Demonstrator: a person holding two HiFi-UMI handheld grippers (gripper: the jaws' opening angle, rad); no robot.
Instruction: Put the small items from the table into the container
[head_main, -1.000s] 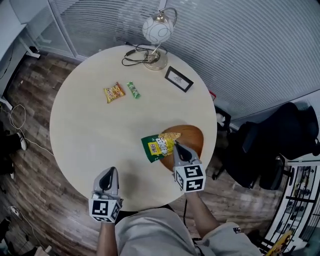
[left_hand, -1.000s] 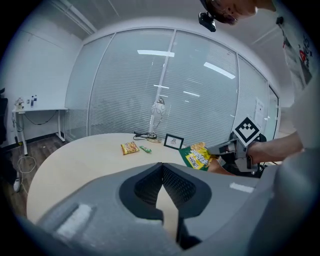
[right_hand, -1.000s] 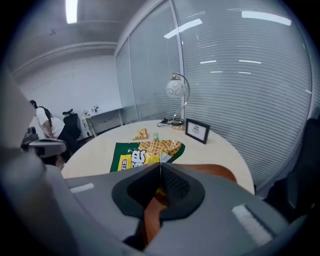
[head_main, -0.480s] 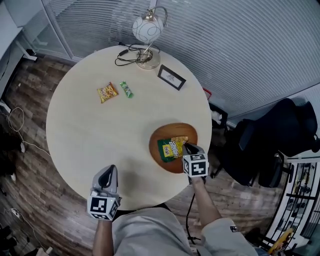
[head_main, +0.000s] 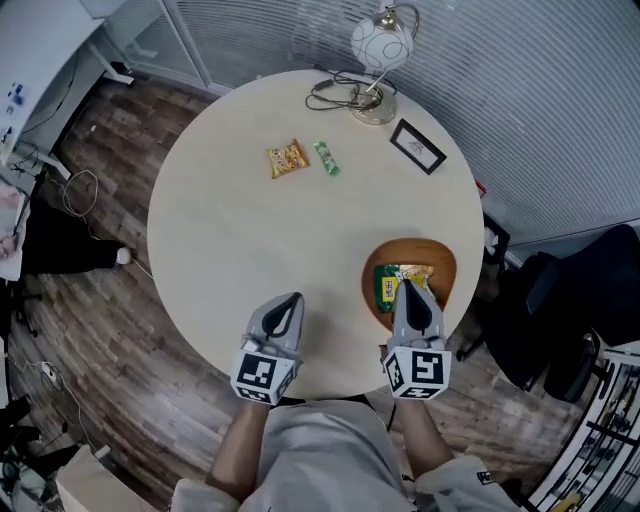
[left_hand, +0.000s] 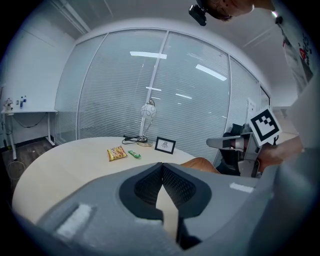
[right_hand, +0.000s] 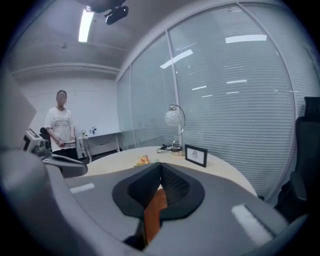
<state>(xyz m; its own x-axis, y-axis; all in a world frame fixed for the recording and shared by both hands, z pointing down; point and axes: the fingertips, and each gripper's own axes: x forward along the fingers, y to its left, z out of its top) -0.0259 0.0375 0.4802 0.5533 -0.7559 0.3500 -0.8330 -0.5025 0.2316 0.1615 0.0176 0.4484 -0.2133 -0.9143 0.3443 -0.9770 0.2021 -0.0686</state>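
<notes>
L gripper (head_main: 289, 302) & R gripper (head_main: 411, 288) have jaws pressed together, empty; reaching the orange packet (head_main: 287, 158) & green bar (head_main: 326, 158) like that may shove those 2 away.

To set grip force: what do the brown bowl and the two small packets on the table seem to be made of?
Bowl: likely wood, smooth warm brown; plastic is possible. Orange packet and green packet: probably thin printed plastic or foil film, judging by their flat, bright look; too small to be sure.
</notes>
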